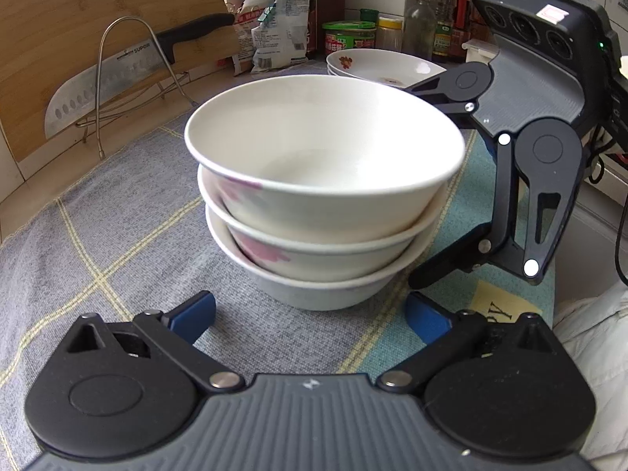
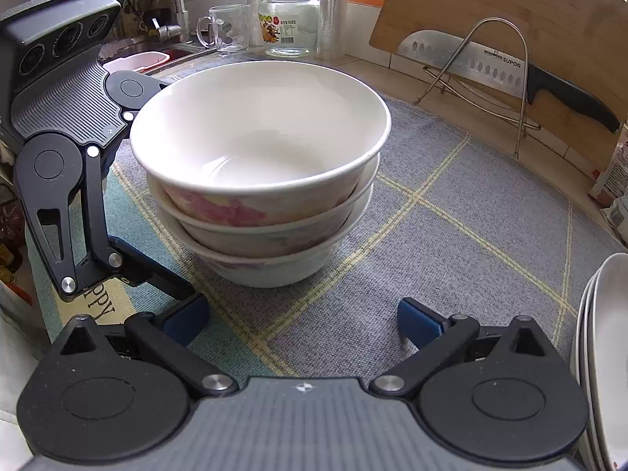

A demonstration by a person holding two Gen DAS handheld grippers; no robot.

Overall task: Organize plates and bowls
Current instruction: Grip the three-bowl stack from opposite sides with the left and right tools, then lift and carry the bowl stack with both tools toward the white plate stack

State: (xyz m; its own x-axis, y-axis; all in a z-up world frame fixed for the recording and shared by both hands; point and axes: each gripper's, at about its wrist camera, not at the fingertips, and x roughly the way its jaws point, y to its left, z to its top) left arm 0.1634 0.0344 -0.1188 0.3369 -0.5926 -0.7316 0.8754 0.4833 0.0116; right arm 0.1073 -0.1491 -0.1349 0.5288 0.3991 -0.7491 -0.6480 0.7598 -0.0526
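Left gripper [image 1: 310, 320], nearest the lens, jaws spread wide and empty, low over the grey checked cloth [image 1: 117, 243]. Right gripper [image 2: 302, 324] likewise spread and empty over the same cloth. Cutting board [image 1: 59, 31] leans at the far left, with a cleaver [image 1: 98, 82] in a wire rack [image 1: 129, 78] before it. Bowls [image 1: 322, 192]: three nested, upright, at mid-cloth, just beyond both grippers' blue fingertips [image 1: 194, 316], untouched. Plates [image 1: 376, 64]: a stack farther back, right of the bowls, before jars and bottles [image 1: 420, 23].
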